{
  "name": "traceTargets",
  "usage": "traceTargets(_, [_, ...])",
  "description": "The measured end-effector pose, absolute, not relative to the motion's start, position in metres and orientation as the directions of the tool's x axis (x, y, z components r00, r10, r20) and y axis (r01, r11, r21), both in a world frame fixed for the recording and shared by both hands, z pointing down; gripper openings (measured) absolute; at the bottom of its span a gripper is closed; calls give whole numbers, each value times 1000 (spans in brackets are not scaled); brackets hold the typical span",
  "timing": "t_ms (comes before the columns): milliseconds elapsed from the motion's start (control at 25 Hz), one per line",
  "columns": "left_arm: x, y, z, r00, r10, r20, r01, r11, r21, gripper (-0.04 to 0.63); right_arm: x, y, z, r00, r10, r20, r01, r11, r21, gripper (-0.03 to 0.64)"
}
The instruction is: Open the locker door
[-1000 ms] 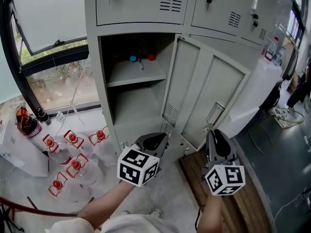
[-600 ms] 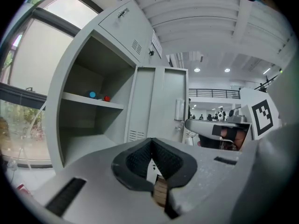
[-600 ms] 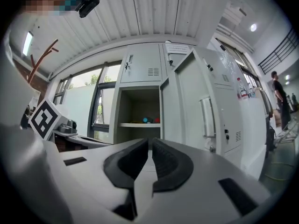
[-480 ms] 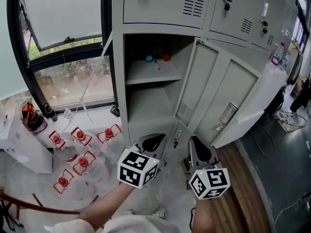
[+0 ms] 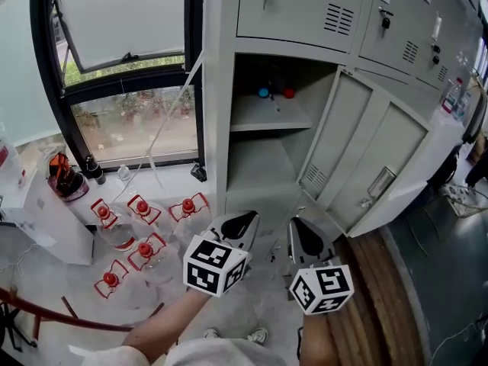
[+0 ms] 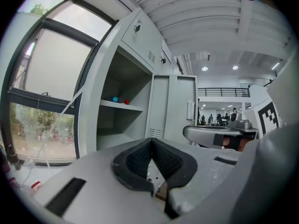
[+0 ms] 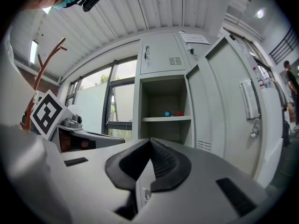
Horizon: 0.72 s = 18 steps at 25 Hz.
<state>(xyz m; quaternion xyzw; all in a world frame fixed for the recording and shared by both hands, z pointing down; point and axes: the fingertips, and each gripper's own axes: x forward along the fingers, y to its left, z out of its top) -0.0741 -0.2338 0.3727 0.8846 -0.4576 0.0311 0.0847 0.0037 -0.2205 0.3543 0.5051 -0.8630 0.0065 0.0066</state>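
The grey locker has its lower compartment open, and the door swings out to the right with its handle facing outward. A blue ball and a red ball lie on the inner shelf. My left gripper and right gripper hover side by side low in front of the compartment, touching nothing. In the left gripper view the left gripper has its pads together. In the right gripper view the right gripper is likewise shut and empty, with the door beyond it.
Several red-capped water bottles stand on the floor at the left, beside a white box under the window. Closed lockers sit above and to the right. A wooden strip runs along the floor at the right.
The right gripper has drawn back from the door's handle and moved left, closer to the left gripper. The view has swung left. The door stays open.
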Motion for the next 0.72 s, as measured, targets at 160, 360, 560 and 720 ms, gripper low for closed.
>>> traceTargets(160, [-90, -229, 372, 568, -813, 131, -823, -556, 120, 6, -13, -216, 354, -504, -864, 17, -864, 504, -2, 3])
traceTargets(360, [-105, -222, 371, 563, -816, 129, -826, -551, 121, 6, -28, -210, 352, -511, -859, 17, -859, 511, 3, 3])
traceTargets(560, [-114, -217, 372, 568, -813, 131, -822, -555, 125, 6, -39, -205, 352, -512, -859, 22, -859, 512, 5, 3])
traceTargets(720, [-120, -214, 374, 571, -810, 133, -820, -557, 131, 6, -45, -201, 352, -510, -860, 24, -860, 510, 10, 3])
